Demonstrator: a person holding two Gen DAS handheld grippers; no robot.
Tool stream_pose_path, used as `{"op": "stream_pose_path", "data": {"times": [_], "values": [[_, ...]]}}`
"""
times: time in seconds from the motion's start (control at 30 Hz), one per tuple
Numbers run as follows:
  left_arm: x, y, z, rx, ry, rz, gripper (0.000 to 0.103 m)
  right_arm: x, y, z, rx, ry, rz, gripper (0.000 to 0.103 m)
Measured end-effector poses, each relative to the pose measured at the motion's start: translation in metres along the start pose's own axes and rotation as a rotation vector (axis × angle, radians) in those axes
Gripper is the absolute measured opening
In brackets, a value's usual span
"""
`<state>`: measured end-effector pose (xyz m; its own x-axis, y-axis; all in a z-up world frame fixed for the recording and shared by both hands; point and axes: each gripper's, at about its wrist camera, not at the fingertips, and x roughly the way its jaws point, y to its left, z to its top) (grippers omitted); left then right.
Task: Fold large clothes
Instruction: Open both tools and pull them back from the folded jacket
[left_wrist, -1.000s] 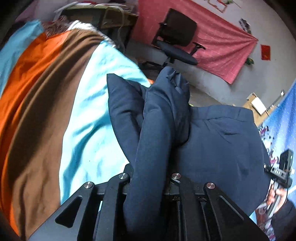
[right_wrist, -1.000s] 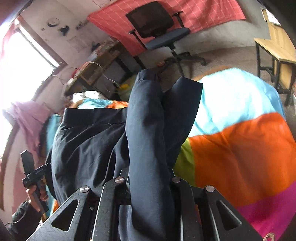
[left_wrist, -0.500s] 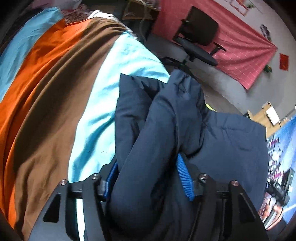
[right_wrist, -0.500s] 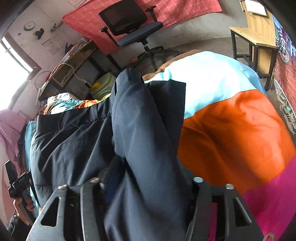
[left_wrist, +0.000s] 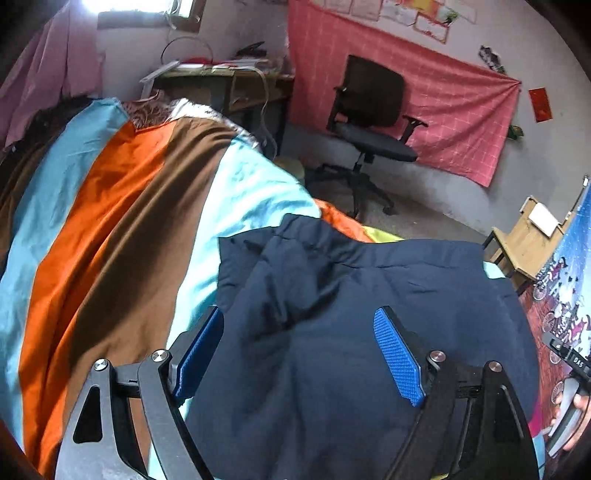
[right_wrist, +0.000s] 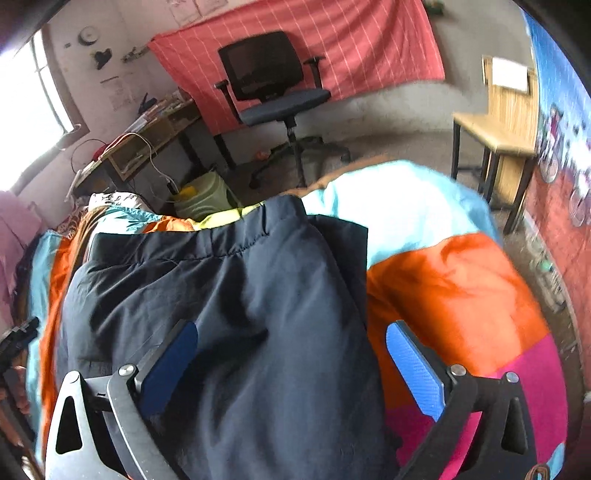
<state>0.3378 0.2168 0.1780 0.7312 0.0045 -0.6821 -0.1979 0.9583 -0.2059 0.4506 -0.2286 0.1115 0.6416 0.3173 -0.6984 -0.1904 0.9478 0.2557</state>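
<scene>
A dark navy garment (left_wrist: 351, 314) lies folded on a bed with a striped cover (left_wrist: 110, 229). My left gripper (left_wrist: 299, 332) hangs over the garment's left part, its jaws opening, blue pads (left_wrist: 397, 354) spread wide and off the cloth. In the right wrist view the same navy garment (right_wrist: 240, 295) fills the middle. My right gripper (right_wrist: 291, 350) sits above its right edge, jaws opening wide, blue pads (right_wrist: 413, 365) apart and pressing on nothing. The cloth lies slack under both.
A black office chair (left_wrist: 373, 122) stands on the floor beyond the bed before a red wall cloth (left_wrist: 443, 103). A cluttered desk (left_wrist: 221, 81) is at the back left, a wooden table (right_wrist: 498, 122) at the right. A hand holding the other gripper (left_wrist: 569, 402) shows at the edge.
Both grippers were shut on bunched folds of the navy garment; both have let go and spread wide. The cloth has dropped flat onto the bed, and both cameras have pulled back and tilted up.
</scene>
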Motion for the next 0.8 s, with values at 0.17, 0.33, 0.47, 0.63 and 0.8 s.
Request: {"op": "stream_pose_path", "data": {"times": [0.17,0.33,0.47,0.63,0.8], "values": [[-0.025,-0.016,-0.013,0.007,-0.053,-0.008,0.092,-0.024,0.018,-0.010,-0.048,-0.071,-0.020,0.103],[-0.053,-0.030,-0.024,0.019,-0.087,0.007,0.092,-0.052,0.028,-0.022,-0.089,-0.144,-0.043,0.103],[-0.081,-0.041,-0.038,0.023,-0.152,0.012,0.102,-0.079,0.040,-0.038,-0.139,-0.215,-0.059,0.103],[-0.107,-0.053,-0.058,0.058,-0.221,0.017,0.101,-0.113,0.058,-0.062,-0.213,-0.294,-0.071,0.103],[-0.129,-0.062,-0.078,0.101,-0.258,0.030,0.101,-0.137,0.066,-0.083,-0.204,-0.326,-0.031,0.103]]}}
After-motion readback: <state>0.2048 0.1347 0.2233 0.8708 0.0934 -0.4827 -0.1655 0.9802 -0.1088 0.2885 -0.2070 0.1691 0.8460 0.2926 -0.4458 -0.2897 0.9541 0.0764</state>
